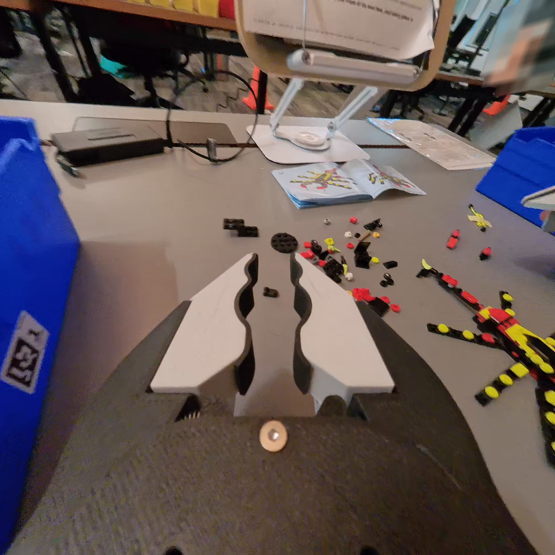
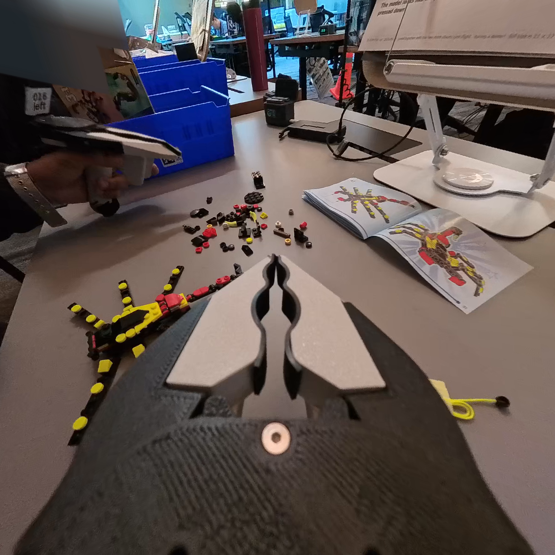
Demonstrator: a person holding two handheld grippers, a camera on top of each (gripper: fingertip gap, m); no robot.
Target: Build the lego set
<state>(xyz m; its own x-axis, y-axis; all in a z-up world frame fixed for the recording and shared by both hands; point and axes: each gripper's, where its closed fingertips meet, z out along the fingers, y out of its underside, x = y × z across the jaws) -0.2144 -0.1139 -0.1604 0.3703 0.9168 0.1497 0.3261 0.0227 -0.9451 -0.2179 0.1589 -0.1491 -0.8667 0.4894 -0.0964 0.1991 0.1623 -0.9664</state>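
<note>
left gripper (image 1: 273, 255) held above the grey table (image 1: 150, 195), fingers spread with a clear gap, nothing between them; through that gap a small black piece (image 1: 270, 292) lies on the table surface, not touched by either finger. round black plate (image 1: 284, 241) sits just past the fingertips at 12 o'clock. loose lego pieces (image 1: 345, 258), black, red and yellow, scattered from 12 to 2 o'clock of the left fingertips. two joined black plates (image 1: 240, 227) at 11 o'clock, apart from the scatter. partly built lego model (image 1: 504, 333), black legs with yellow studs and a red and yellow body, lies flat at 3 to 4 o'clock in the left wrist view. open instruction booklet (image 1: 345, 183) beyond the pieces at 1 o'clock, near the base of a white stand (image 1: 309, 144). blue bin (image 1: 30, 270) close at 9 o'clock. right gripper (image 2: 274, 256) fingers pressed together at the tips, holding nothing visible; wavy inner edges leave gaps further back. in the right wrist view the model (image 2: 135, 321) is at 9 o'clock, its red-studded limb running under the gripper's left edge; whether they touch, cannot tell. yellow cord (image 2: 471, 405) lies at 4 o'clock.
</note>
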